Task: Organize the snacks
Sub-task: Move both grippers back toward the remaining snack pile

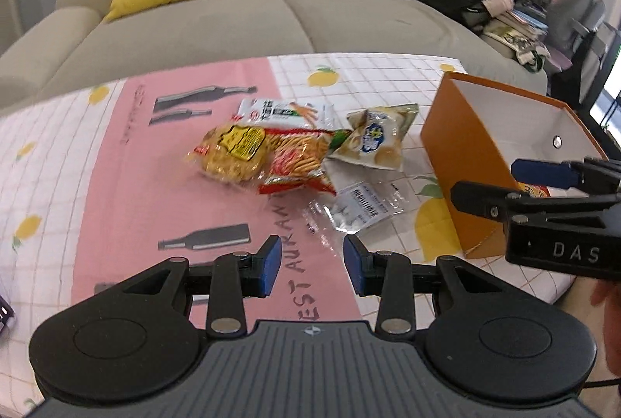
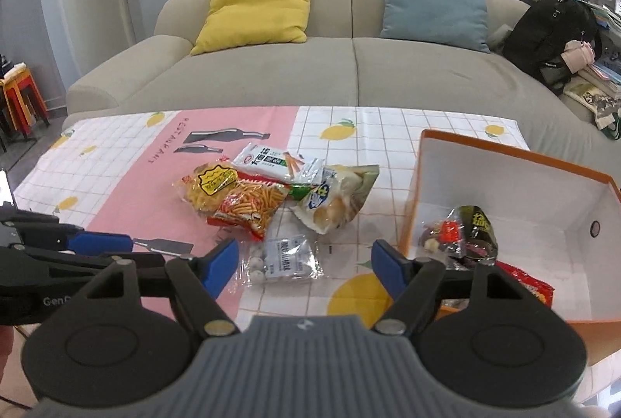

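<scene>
Snack packets [image 2: 271,196] lie heaped mid-table on a lemon-print cloth [image 2: 388,130], overlapping so their lower edges are hidden. The right gripper [image 2: 304,264], jaws wide and empty, hovers over a clear candy pouch [image 2: 281,261]; the left gripper [image 1: 312,261], narrower, holds nothing. An orange box [image 2: 516,154], cut off at right, holds two packets.

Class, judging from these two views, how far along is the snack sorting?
Done: a dark snack packet and a red packet lie inside the orange box. In hand: nothing; the left claw and right claw are open. Left: five packets, including the clear candy bag.
</scene>
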Demonstrator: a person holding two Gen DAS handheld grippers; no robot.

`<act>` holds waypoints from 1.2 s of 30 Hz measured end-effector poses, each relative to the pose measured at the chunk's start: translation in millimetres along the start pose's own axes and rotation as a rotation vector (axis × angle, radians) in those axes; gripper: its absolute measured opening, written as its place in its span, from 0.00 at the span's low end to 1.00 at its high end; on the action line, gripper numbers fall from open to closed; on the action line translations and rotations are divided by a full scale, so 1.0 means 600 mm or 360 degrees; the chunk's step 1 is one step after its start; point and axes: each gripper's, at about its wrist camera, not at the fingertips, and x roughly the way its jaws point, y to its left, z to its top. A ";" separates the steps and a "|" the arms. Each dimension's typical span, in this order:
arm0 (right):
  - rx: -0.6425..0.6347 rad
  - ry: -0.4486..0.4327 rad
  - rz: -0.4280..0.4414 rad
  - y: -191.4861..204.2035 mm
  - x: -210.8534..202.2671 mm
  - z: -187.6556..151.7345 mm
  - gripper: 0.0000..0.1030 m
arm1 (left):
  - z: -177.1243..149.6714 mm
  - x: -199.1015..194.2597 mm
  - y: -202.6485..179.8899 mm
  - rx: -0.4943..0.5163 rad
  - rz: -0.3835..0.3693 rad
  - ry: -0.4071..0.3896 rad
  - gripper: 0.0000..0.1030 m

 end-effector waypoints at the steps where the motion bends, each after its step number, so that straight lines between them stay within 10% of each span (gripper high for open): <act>1: -0.0001 0.0007 0.0005 0.004 0.005 -0.002 0.72 | -0.001 0.003 0.003 -0.0014 -0.0010 0.0001 0.43; 36: 0.0100 0.0285 -0.0059 -0.038 0.267 0.103 0.55 | 0.119 0.258 0.054 -0.0083 -0.0117 0.0210 0.64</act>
